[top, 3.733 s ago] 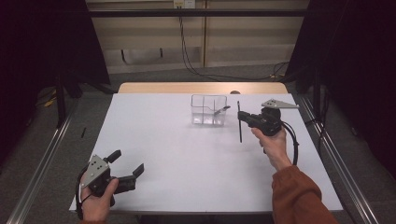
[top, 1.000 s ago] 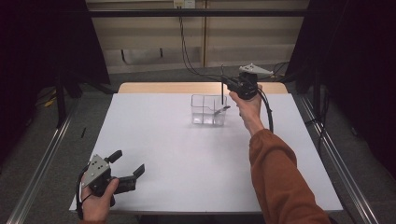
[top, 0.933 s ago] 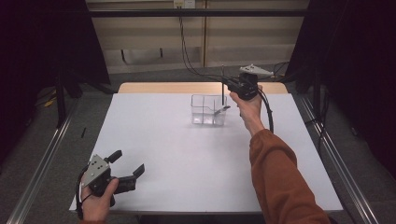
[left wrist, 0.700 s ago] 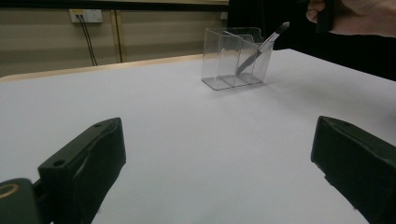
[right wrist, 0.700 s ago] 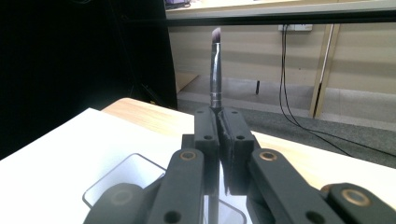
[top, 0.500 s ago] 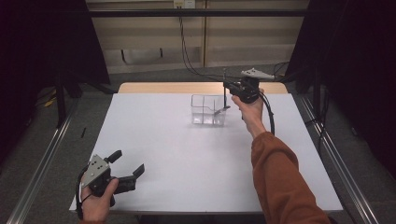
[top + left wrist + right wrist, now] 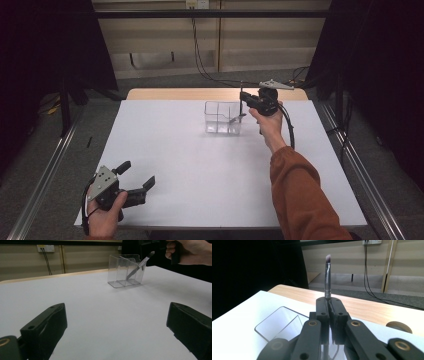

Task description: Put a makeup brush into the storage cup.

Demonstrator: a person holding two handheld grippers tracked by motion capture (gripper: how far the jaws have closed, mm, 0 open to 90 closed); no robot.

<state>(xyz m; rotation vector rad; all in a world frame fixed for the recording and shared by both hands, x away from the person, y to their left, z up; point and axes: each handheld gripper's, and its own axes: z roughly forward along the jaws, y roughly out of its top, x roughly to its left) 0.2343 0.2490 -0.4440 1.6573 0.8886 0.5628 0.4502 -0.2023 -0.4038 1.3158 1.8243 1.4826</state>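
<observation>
Your right claw (image 7: pixel 329 305) is clamped on a makeup brush (image 7: pixel 327 277), upright above the clear organizer (image 7: pixel 223 118) near the tabletop's far edge. One brush (image 7: pixel 235 119) already leans inside; this one is not yet in. Left claw (image 7: pixel 134 180) idles wide open, empty, at the near left corner.

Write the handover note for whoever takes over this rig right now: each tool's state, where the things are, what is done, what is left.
Right tool: shut on a makeup brush, bristles up, held above the clear organizer.
Left tool: open, holding nothing, at the near left of the white table.
Done: one brush already leans in the organizer's end compartment.
Left: lower the held brush into the organizer and release.
</observation>
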